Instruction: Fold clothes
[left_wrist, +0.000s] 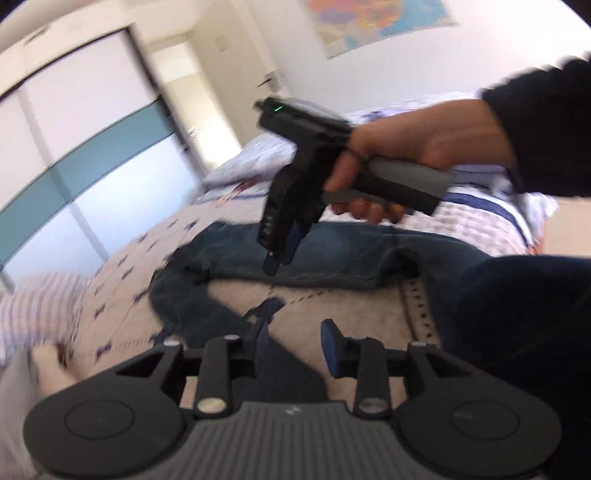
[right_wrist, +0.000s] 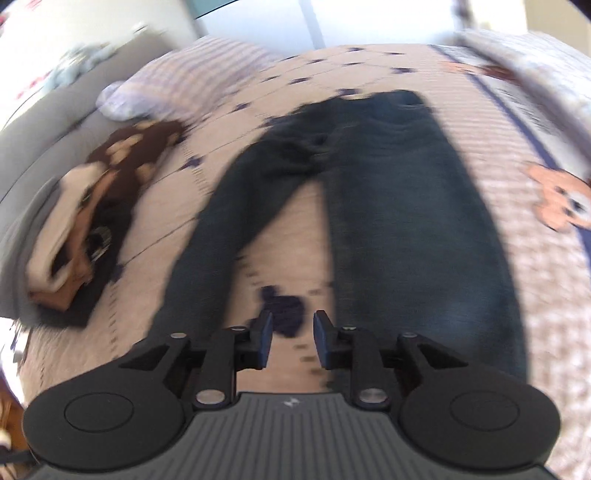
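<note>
A big bed (right_wrist: 498, 147) fills most of both views. Its cover is pale pink with small dark blue shapes and cartoon animal faces on one side.

A pair of dark blue jeans (right_wrist: 388, 192) lies flat on the bed. In the right wrist view the two legs run toward the camera and spread apart, with the waist at the far end. The pink cover shows between the legs. In the left wrist view the jeans lie across the bed, and one leg bends round toward the camera.

A striped pillow (right_wrist: 192, 70) sits at the far left of the bed. A brown and cream pile of clothes (right_wrist: 92, 206) lies on the bed's left side, well apart from the jeans.

A small dark blue cloth (right_wrist: 284, 306) lies on the cover between the jean legs, just in front of the right gripper (right_wrist: 293, 339). That gripper's two fingers stand a little apart and nothing is between them. In the left wrist view a hand (left_wrist: 399, 158) in a dark sleeve holds this gripper above the jeans, pointing down.

The left gripper (left_wrist: 295, 345) also has its fingers apart with nothing in them. It hangs over the bed cover between the jean legs
</note>
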